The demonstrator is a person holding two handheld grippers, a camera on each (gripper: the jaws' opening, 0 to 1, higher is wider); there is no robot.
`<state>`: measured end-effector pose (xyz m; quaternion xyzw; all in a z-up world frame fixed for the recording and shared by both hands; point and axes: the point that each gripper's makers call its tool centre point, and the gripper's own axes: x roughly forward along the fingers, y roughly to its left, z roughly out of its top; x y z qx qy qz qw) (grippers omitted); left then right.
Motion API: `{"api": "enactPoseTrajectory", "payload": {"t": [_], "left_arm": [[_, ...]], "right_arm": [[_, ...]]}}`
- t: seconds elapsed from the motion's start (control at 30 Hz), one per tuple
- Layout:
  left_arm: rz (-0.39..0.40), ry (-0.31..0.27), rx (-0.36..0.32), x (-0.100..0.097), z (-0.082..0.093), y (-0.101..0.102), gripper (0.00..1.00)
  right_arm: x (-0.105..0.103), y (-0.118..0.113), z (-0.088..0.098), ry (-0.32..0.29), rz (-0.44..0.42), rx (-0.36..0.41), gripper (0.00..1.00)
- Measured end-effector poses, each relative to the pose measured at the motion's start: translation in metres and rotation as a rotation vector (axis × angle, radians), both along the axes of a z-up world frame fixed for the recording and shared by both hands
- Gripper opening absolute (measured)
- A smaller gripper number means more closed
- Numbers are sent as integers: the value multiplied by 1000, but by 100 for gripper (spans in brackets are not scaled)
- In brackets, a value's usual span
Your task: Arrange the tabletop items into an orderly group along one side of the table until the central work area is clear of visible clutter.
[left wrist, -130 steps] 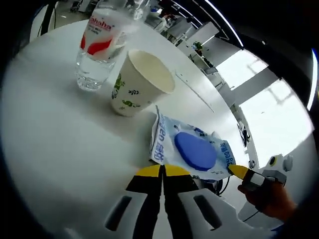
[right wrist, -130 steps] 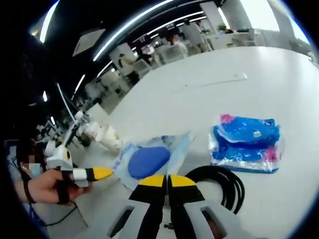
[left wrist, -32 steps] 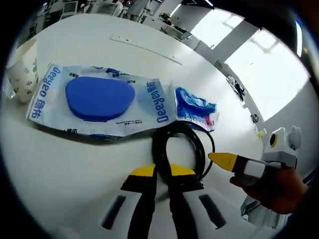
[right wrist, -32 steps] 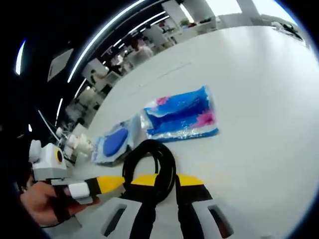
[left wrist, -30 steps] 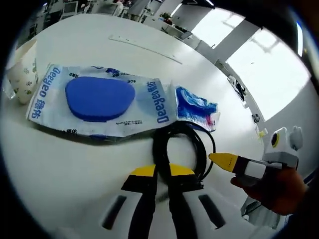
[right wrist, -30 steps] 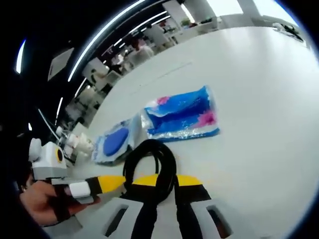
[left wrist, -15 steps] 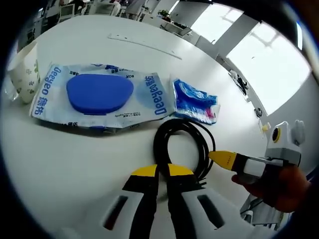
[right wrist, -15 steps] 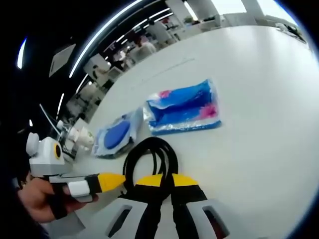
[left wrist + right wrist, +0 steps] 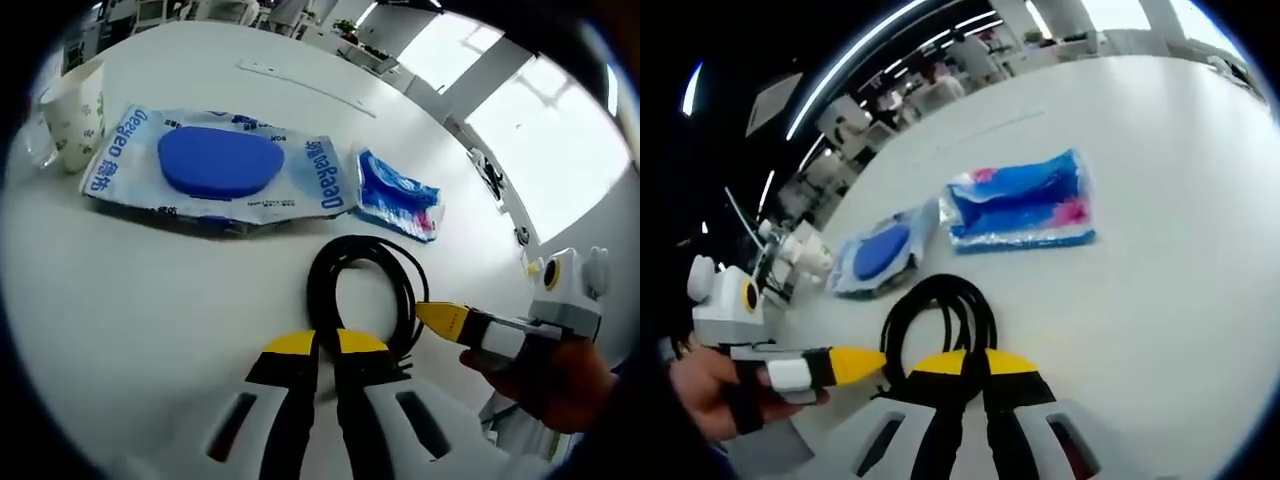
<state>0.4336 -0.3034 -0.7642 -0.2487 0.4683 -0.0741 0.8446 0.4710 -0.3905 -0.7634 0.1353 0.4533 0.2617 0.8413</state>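
Cable [image 9: 362,290] coiled on table [image 9: 150,290] | left gripper [image 9: 318,345] clenched, empty | right gripper [image 9: 970,362] clamped on cable — wipes pack [image 9: 215,170] beyond.

Both tongs look the same: left tongs [image 9: 318,345] and right tongs [image 9: 974,362] have yellow tips, black jaw faces, and white bodies with dark slots lower down.

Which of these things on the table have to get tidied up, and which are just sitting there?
To tidy:
- black cable coil, nipped by the right gripper
- wet-wipes pack with the blue lid
- blue and pink packet
- paper cup

Just there:
- white table
- thin strip at the far side
- desks and people in the room behind
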Motion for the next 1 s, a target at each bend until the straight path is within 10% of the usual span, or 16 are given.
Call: {"api": "enactPoseTrajectory", "payload": {"t": [0.37, 0.67, 1.0], "left_arm": [[48, -17, -30, -7, 8, 6, 0], [82, -80, -34, -4, 27, 29, 0], [-6, -161, 52, -12, 37, 56, 3]], "right_arm": [[2, 2, 6, -6, 82, -10, 6], [18, -19, 30, -22, 31, 161, 9], [59, -76, 12, -36, -85, -26, 11]]}}
